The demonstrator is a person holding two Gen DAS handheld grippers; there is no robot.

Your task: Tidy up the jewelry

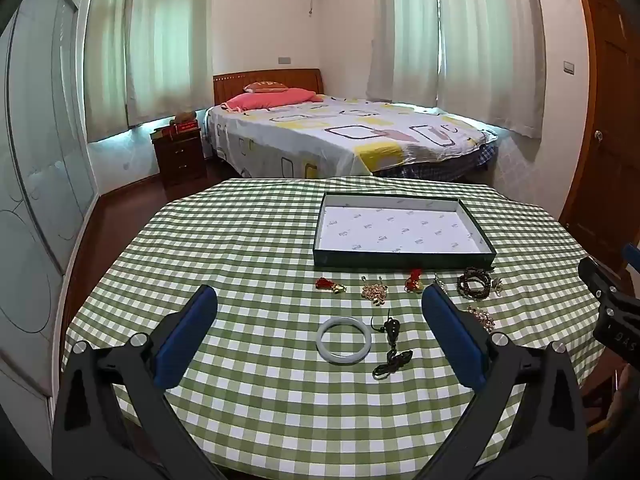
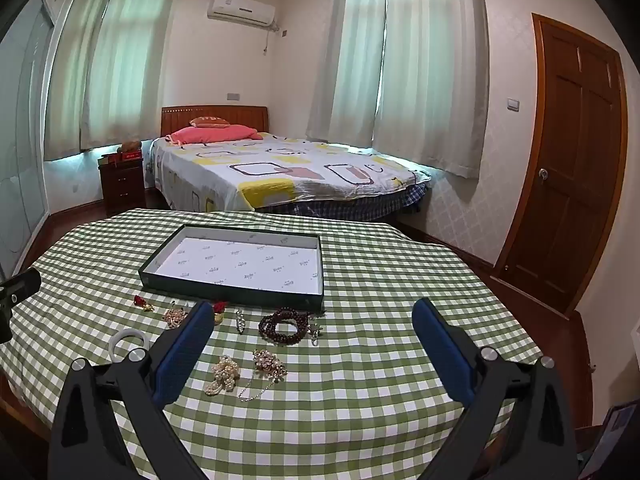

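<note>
A shallow dark box (image 1: 404,258) (image 2: 230,292) with a white patterned lining stands on the green checked table with nothing in it. Jewelry lies loose in front of it: a pale jade bangle (image 1: 344,340) (image 2: 127,335), a black cord pendant (image 1: 391,344), red tassel charms (image 1: 326,284) (image 2: 143,302), a gold brooch (image 1: 374,293), a dark bead bracelet (image 1: 475,282) (image 2: 283,326), a pearl brooch (image 2: 225,374) and a gold chain brooch (image 2: 269,364). My left gripper (image 1: 320,300) hovers open above the bangle. My right gripper (image 2: 314,312) is open over the bead bracelet, holding nothing.
The table (image 1: 248,248) (image 2: 400,300) wears a green and white checked cloth. A bed (image 1: 344,136) stands beyond its far edge, a dark nightstand (image 1: 180,156) at the left. A wooden door (image 2: 576,168) is on the right.
</note>
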